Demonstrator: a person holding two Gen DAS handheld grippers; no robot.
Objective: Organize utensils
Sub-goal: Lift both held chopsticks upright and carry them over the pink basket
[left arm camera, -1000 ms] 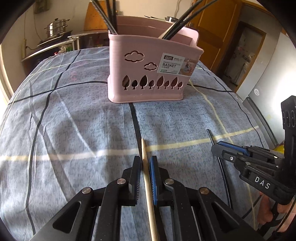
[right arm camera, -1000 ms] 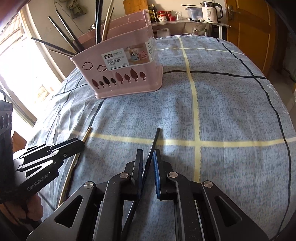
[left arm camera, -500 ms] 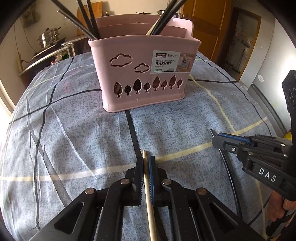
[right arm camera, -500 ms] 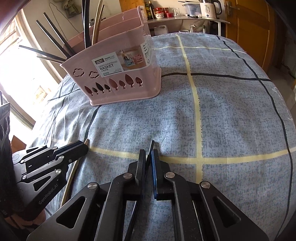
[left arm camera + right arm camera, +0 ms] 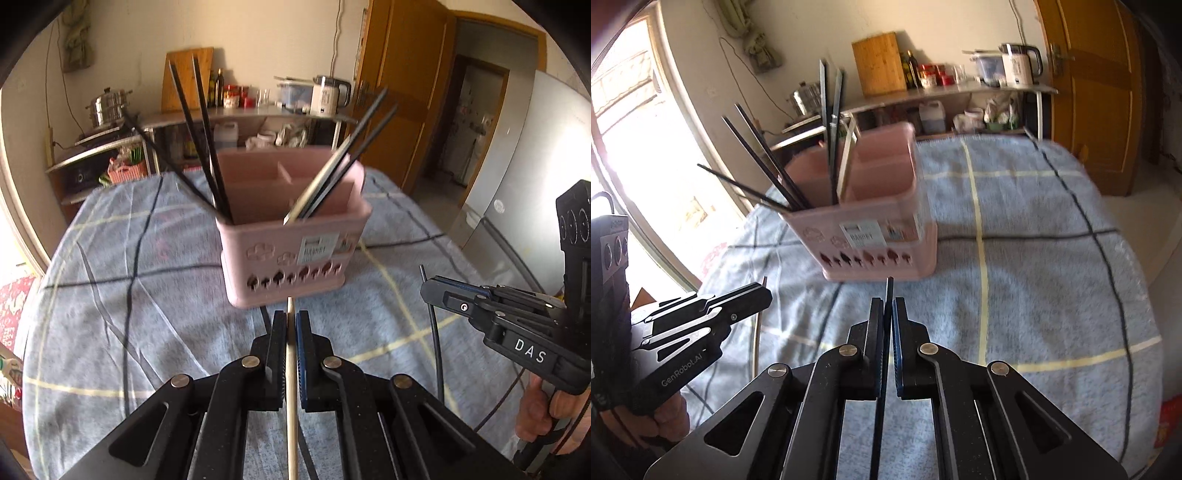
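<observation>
A pink chopstick basket (image 5: 295,254) stands on the blue checked cloth, with several black chopsticks leaning in its compartments; it also shows in the right wrist view (image 5: 875,236). My left gripper (image 5: 290,325) is shut on a wooden chopstick (image 5: 291,387), lifted above the cloth and pointing at the basket front. My right gripper (image 5: 887,312) is shut on a black chopstick (image 5: 882,369), also lifted and aimed at the basket. The right gripper shows in the left wrist view (image 5: 480,306), the left gripper in the right wrist view (image 5: 701,314).
The cloth-covered table (image 5: 129,314) slopes away at its edges. Behind it a steel shelf (image 5: 942,96) holds a kettle, bottles and a cutting board. A wooden door (image 5: 1100,92) is at the right, a bright window at the left.
Both grippers have risen from the cloth with their chopsticks held, and tilted up so the basket's open top now shows.
</observation>
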